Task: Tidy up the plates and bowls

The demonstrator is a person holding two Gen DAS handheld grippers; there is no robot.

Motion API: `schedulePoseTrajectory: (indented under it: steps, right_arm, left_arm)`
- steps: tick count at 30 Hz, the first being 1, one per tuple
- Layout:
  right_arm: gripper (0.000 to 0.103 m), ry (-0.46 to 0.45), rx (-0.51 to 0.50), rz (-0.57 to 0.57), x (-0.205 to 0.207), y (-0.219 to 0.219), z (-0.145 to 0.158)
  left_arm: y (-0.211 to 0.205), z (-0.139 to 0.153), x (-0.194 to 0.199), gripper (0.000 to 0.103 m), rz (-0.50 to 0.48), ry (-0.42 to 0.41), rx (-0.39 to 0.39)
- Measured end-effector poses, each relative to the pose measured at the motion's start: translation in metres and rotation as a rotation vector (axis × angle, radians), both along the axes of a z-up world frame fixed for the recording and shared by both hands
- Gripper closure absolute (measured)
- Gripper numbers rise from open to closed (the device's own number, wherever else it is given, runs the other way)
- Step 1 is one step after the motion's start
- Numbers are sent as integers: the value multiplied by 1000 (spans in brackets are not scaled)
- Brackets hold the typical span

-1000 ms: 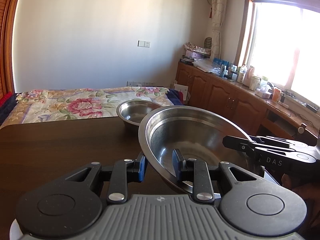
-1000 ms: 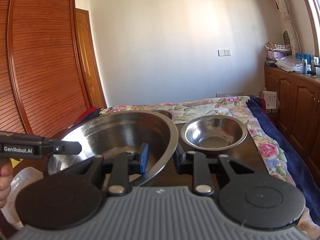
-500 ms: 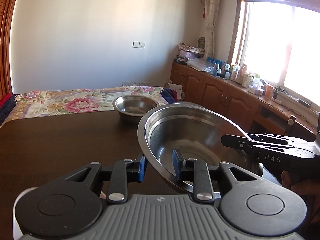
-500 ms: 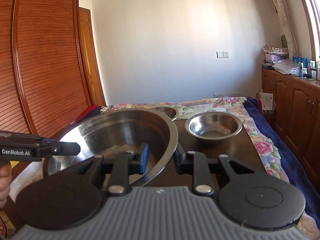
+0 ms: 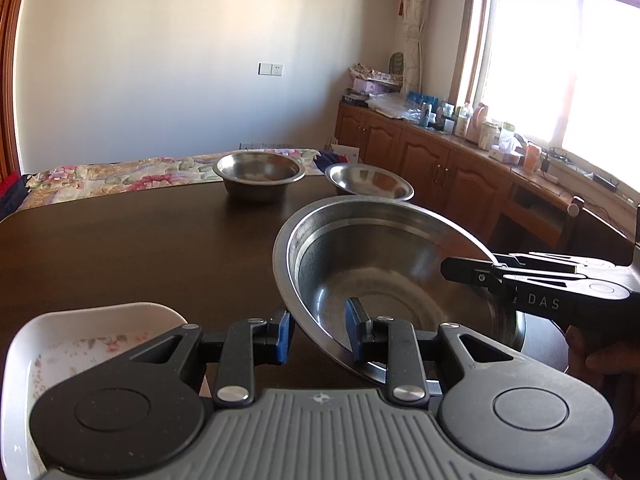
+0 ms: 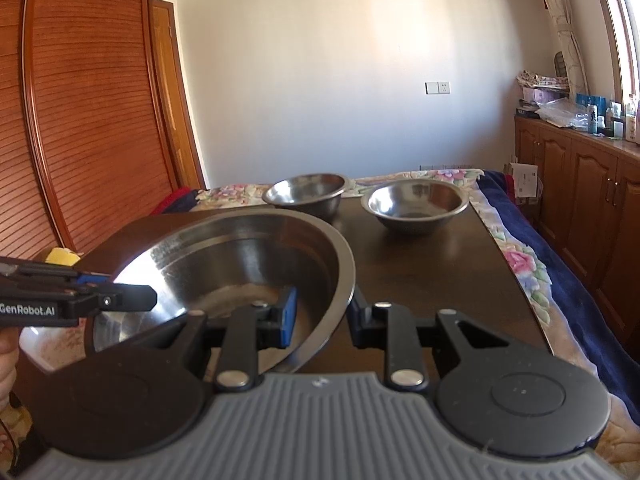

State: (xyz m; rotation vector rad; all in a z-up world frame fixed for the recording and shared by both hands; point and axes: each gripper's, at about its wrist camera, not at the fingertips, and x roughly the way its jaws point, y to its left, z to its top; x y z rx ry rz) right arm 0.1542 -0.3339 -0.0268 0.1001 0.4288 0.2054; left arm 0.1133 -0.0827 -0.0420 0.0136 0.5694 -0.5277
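Round, shiny steel basin (image 5: 384, 264)

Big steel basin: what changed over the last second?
The big basin, clamped on opposite rims by the left gripper and right gripper, moved back from the two small bowls and lower, over the white dish. Both grips unchanged.

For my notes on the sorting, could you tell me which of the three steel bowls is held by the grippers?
The large steel basin, its rim clamped by the left gripper and right gripper; the two small steel bowls sit untouched at the table's far edge.
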Motion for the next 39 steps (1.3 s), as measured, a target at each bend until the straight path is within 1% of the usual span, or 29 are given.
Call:
schedulePoseTrajectory:
  steps: [21,24,39]
  right_arm:
    - [74,37,10,-6,-12,-5,-12]
    - [74,40,8,-6,-12,-5,-13]
    - [74,54,1,4,-10,-1,-19]
  left_arm:
    - [-5,-15,-2,72,-6,47,24]
    - [-5,-16,-1,70,-9,44,19]
    - [-6,-17,-1,70,-7,37,27]
